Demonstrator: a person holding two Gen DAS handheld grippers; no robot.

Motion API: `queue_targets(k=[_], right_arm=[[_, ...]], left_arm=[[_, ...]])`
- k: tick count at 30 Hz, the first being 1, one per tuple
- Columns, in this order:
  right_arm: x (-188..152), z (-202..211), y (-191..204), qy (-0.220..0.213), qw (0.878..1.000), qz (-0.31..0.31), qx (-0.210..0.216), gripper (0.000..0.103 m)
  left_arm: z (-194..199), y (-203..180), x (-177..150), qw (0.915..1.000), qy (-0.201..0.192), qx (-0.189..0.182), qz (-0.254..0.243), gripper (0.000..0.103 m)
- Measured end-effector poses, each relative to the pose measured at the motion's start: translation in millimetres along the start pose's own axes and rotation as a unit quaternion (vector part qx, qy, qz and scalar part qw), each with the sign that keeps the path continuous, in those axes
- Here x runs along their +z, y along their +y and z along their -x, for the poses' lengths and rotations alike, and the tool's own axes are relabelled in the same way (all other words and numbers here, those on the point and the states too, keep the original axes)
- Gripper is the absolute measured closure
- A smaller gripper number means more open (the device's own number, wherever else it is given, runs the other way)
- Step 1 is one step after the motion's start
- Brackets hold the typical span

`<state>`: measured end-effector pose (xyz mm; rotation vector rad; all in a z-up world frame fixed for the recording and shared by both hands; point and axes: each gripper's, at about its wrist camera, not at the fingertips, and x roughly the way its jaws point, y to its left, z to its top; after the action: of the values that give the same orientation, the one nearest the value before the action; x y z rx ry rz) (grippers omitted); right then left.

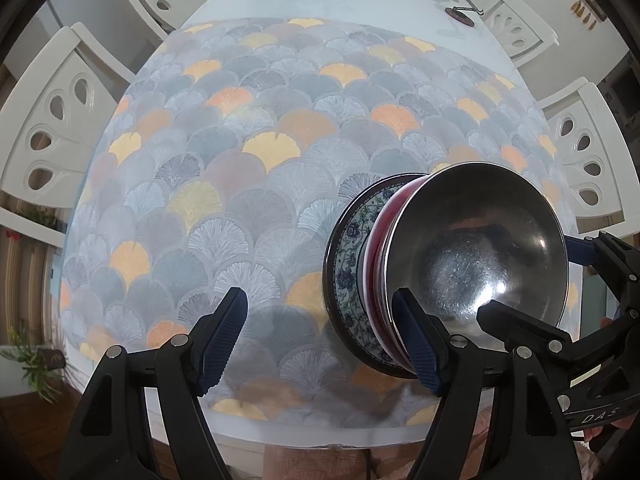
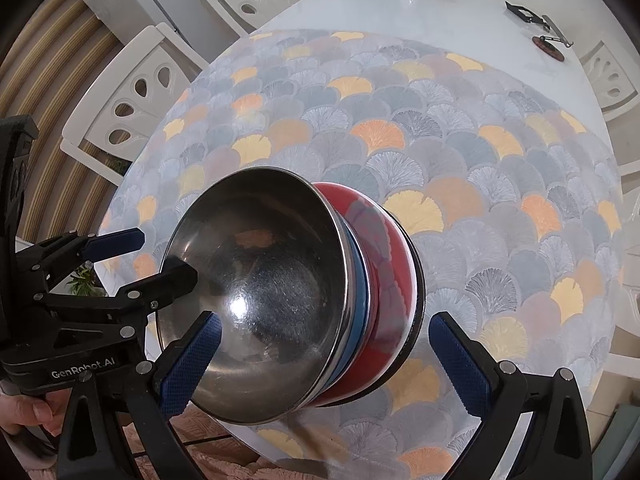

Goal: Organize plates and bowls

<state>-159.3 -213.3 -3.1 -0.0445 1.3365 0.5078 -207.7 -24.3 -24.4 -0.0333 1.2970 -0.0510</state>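
The stack [image 2: 352,292], steel bowl [image 2: 260,292] topmost, sits on the mat [image 1: 248,168] near the desk's front edge. Both grippers, left [image 1: 324,340] and right [image 2: 324,364], stand released, jaws empty. A nudge could tip the stack over the edge.

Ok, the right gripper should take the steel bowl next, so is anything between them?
Nothing visible. The steel bowl tops the stack, and the right gripper is open right beside it. The left gripper, also open, is on the bowl's other side, not between them.
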Motion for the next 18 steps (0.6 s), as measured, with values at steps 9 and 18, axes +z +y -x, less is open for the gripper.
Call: queue_targets(k=[9, 18], right_arm=[[1.1, -1.0, -0.6, 0.001, 1.000, -0.001, 0.001, 0.000], [2.6, -2.6, -2.6, 0.003, 1.000, -0.001, 0.000, 0.000]], left_arm=[[-0.3, 1.0, 2.7, 1.0000, -0.002, 0.000, -0.002, 0.030], [-1.1, -0.6, 4.0, 1.0000, 0.000, 0.000, -0.002, 0.030]])
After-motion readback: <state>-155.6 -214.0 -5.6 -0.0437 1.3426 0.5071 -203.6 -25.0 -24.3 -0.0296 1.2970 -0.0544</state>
